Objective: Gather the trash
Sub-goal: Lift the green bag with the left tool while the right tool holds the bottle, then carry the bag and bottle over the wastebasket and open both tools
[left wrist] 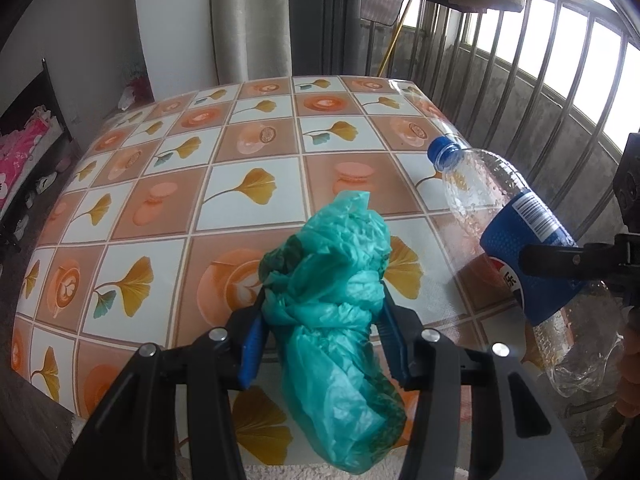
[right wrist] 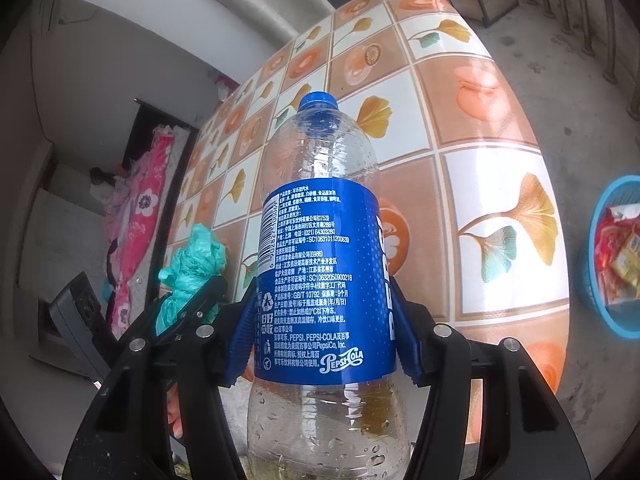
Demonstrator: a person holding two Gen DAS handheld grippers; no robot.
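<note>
Both pieces are lifted off the bench (left wrist: pixel 248 152): left tool (left wrist: pixel 324 316) clamps the green bag (left wrist: pixel 336 280), right tool (right wrist: pixel 320 320) grips the bottle (right wrist: pixel 320 264) — the blue basket (right wrist: pixel 596 280) waits.

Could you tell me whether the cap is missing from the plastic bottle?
No, a blue cap sits on the neck of the bottle held in the right gripper.

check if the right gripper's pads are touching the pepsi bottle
Touching. The right wrist view shows both blue pads pressed against the label of the Pepsi bottle, held by the right gripper.
</note>
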